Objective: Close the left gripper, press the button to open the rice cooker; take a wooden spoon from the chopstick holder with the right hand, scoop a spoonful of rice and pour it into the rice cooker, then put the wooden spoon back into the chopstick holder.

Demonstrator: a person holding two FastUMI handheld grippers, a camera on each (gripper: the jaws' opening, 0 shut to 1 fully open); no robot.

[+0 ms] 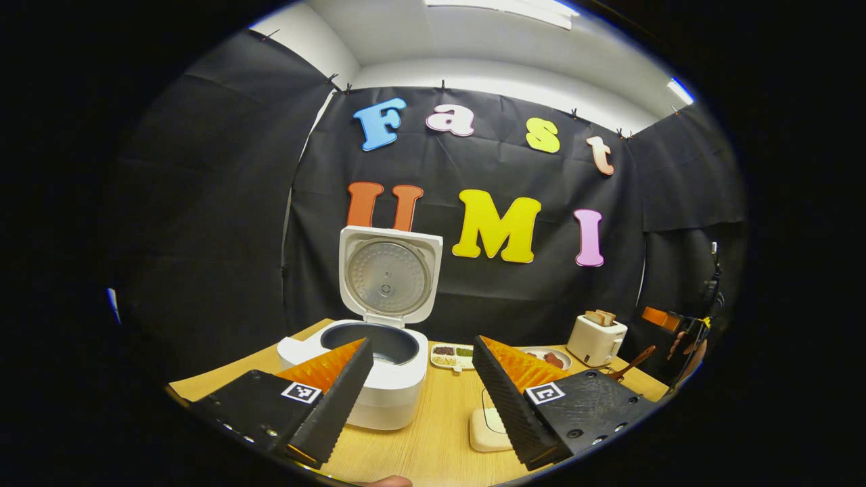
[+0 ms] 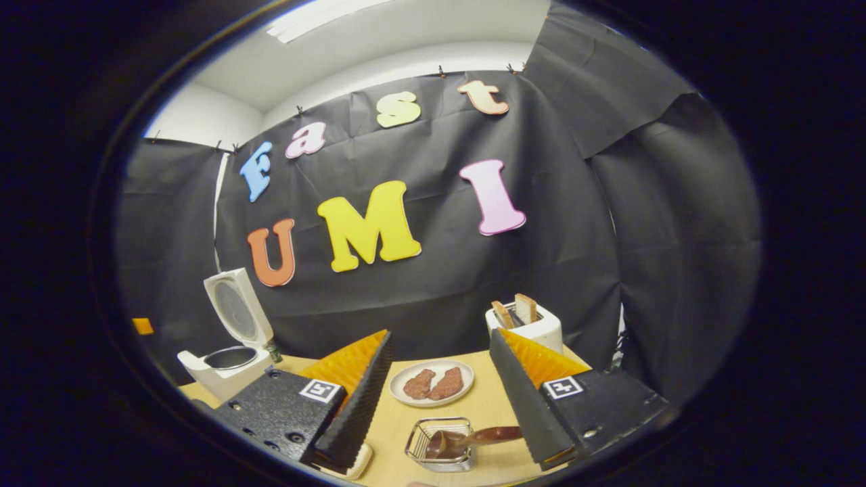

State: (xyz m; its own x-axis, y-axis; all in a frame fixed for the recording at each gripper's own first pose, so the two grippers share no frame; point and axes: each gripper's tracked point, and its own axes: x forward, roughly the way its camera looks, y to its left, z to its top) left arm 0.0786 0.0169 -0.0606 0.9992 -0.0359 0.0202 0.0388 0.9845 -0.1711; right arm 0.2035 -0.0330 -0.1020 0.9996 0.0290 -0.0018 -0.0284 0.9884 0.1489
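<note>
Rice cooker [image 1: 379, 352] sits wide open at the left of the desk [image 1: 419, 446], lid [image 1: 389, 274] standing straight up and the dark inner pot bare, so by my read the button press is done. Left tongs [image 1: 423, 389] hang released just in front of it, jaws spread apart, nothing between them.

Sliding right in the left gripper view: a small divided dish [image 1: 453, 356] of grains just beyond the cooker, a flat white pad [image 1: 487, 433] close in by the right jaw, then a plate [image 1: 548, 356] and a white toaster [image 1: 595, 338] with bread poking up.

Over to the right gripper view, and here's the step in hand! Right tongs [image 2: 440, 399] are released too, jaws parted, hovering just above and behind the wire chopstick holder [image 2: 440, 443]. Wooden spoon [image 2: 473, 436] lies tilted in that holder, bowl down inside, handle reaching right toward the right jaw. Beyond it a plate of brown patties [image 2: 433, 383], and the cooker [image 2: 226, 358] well off to the left.

To do this well, I'd say: dip the tongs lower, straddle the handle near its free end, and clench square across it so it can't swivel. Lift clear of the wire rim before swinging away, or the basket could tip.
</note>
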